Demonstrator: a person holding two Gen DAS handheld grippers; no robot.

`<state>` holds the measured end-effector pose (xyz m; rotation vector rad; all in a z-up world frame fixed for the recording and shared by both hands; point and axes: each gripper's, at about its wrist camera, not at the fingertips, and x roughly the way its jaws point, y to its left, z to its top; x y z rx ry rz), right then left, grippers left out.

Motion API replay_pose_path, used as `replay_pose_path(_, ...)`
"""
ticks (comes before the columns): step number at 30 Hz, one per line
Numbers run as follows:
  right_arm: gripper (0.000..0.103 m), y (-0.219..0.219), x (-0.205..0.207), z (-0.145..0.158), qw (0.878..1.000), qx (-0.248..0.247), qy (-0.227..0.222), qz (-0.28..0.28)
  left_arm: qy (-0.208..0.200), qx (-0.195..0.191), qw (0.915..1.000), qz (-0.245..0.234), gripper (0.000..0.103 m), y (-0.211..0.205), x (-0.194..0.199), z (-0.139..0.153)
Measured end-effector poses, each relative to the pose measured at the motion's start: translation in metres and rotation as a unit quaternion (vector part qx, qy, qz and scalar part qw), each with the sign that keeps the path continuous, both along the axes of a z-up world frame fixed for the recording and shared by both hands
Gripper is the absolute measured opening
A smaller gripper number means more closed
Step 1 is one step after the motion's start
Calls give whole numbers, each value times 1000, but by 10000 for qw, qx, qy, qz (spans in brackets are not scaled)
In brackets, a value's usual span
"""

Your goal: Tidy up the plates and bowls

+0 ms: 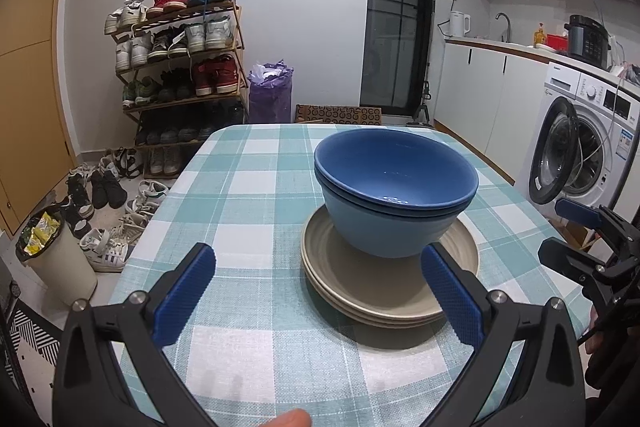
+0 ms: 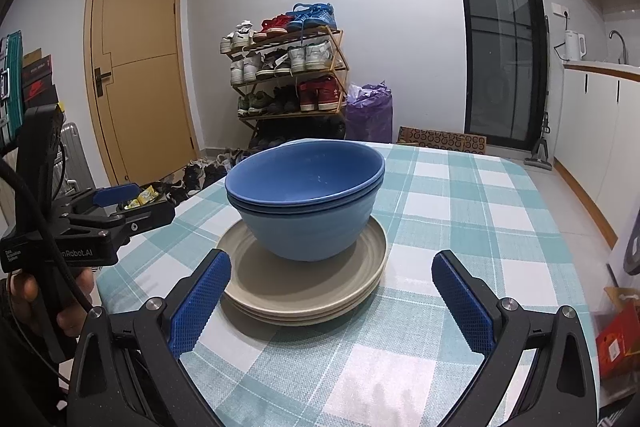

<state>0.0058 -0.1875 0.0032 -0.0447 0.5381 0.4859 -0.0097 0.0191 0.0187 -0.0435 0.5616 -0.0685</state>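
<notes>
Two nested blue bowls point(image 1: 394, 193) point(image 2: 304, 197) stand on a stack of beige plates point(image 1: 384, 287) point(image 2: 304, 287) on the checked table. My left gripper point(image 1: 320, 287) is open and empty, just short of the plates and a little left of them. My right gripper point(image 2: 330, 293) is open and empty, with the plate stack's near edge between its fingers' line. The right gripper also shows at the right edge of the left wrist view point(image 1: 576, 231). The left gripper also shows at the left of the right wrist view point(image 2: 120, 203).
The teal checked tablecloth point(image 1: 248, 195) point(image 2: 460, 211) covers the table. A shoe rack point(image 1: 180, 63) and loose shoes stand beyond its far left. A bin point(image 1: 56, 259) is on the floor left. A washing machine point(image 1: 580, 147) stands on the right.
</notes>
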Motion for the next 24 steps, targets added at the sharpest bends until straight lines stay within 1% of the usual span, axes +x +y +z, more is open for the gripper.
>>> replay_pose_path(24, 102, 4, -8, -5, 9999, -87, -46, 33, 21, -12, 10000, 5, 103, 1, 0, -2)
